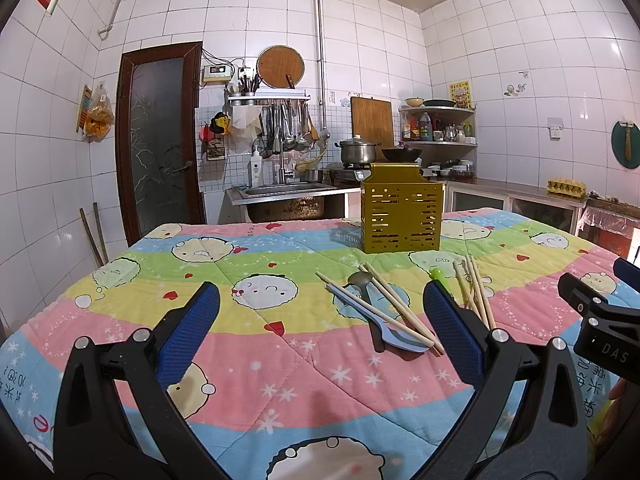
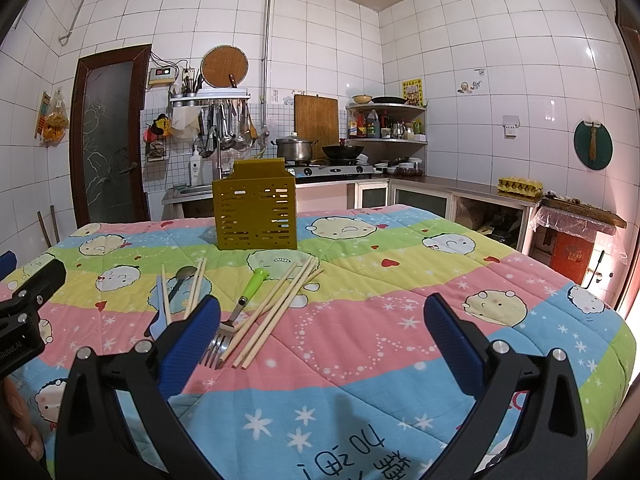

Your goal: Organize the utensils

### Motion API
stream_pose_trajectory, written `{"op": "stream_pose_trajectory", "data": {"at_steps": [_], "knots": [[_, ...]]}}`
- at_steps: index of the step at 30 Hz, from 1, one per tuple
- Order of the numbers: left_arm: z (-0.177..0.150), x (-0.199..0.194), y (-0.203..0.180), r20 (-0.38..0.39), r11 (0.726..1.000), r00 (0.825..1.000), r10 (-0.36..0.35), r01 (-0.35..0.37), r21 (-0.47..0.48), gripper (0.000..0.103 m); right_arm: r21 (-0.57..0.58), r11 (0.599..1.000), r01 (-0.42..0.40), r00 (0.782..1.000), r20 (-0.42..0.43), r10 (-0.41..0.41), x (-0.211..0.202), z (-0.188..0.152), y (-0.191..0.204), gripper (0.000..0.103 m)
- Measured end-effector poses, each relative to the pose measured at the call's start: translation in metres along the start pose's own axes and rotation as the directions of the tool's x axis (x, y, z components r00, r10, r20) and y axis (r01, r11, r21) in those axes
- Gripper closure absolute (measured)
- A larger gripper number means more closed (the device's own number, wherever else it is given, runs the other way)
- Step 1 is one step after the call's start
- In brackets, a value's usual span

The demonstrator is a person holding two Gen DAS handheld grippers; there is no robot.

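Note:
A gold perforated utensil holder [image 1: 401, 218] stands upright toward the far side of the table; it also shows in the right wrist view [image 2: 256, 212]. In front of it lie a blue spoon [image 1: 384, 326], a dark metal spoon [image 1: 362, 282] and chopsticks [image 1: 400, 306]. More chopsticks [image 2: 276, 308] and a green-handled fork [image 2: 240, 308] lie to their right. My left gripper [image 1: 320, 320] is open and empty, near the spoons. My right gripper [image 2: 322, 330] is open and empty, its left finger beside the fork.
The table is covered with a colourful cartoon quilt [image 1: 260, 368]. Behind it are a sink [image 1: 280, 192], a stove with pots [image 2: 320, 160] and a corner shelf [image 2: 386, 120]. The right gripper's body shows at the right edge of the left wrist view [image 1: 600, 320].

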State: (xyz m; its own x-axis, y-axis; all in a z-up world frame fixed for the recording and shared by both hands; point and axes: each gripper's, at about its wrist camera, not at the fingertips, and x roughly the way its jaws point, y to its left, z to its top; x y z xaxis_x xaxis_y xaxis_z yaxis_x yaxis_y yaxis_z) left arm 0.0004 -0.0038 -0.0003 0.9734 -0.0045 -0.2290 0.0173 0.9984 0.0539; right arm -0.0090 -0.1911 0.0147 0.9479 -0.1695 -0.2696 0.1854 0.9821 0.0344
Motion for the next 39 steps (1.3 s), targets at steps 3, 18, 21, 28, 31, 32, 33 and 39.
{"op": "stream_pose_trajectory", "data": {"at_steps": [3, 18, 21, 28, 31, 32, 33, 39], "knots": [[0.0, 0.0, 0.0, 0.0, 1.0, 1.0, 0.0, 0.0, -0.001, 0.005, 0.001, 1.0, 0.0, 1.0, -0.001, 0.0, 0.0, 0.0, 0.0, 0.004], [0.0, 0.0, 0.001, 0.001, 1.0, 1.0, -0.001, 0.001, -0.002, 0.005, 0.001, 1.0, 0.0, 1.0, -0.001, 0.0, 0.001, 0.0, 0.0, 0.004], [0.0, -0.001, 0.001, 0.002, 1.0, 1.0, 0.0, 0.0, -0.001, 0.005, 0.001, 1.0, -0.001, 1.0, -0.001, 0.001, 0.001, 0.0, 0.0, 0.004], [0.003, -0.006, -0.001, 0.008, 1.0, 1.0, -0.001, 0.001, 0.011, 0.005, -0.004, 1.0, 0.004, 1.0, -0.002, -0.004, 0.001, 0.001, 0.0, 0.004], [0.004, -0.007, -0.001, 0.011, 1.0, 1.0, 0.002, -0.002, 0.014, 0.005, -0.006, 1.0, 0.008, 1.0, -0.012, -0.008, 0.001, 0.0, 0.001, 0.004], [0.005, -0.006, -0.002, 0.007, 1.0, 1.0, 0.003, -0.003, 0.016, 0.005, -0.006, 1.0, 0.01, 1.0, -0.014, -0.01, 0.0, 0.001, 0.001, 0.004], [0.005, -0.005, -0.002, 0.003, 1.0, 1.0, 0.002, -0.002, 0.016, 0.005, -0.004, 1.0, 0.012, 1.0, -0.017, -0.012, 0.0, 0.002, 0.0, 0.004], [0.005, 0.006, -0.003, -0.045, 1.0, 0.999, -0.014, 0.015, 0.017, 0.005, 0.001, 1.0, 0.017, 0.999, -0.047, -0.017, 0.005, 0.001, -0.004, 0.004]]}}
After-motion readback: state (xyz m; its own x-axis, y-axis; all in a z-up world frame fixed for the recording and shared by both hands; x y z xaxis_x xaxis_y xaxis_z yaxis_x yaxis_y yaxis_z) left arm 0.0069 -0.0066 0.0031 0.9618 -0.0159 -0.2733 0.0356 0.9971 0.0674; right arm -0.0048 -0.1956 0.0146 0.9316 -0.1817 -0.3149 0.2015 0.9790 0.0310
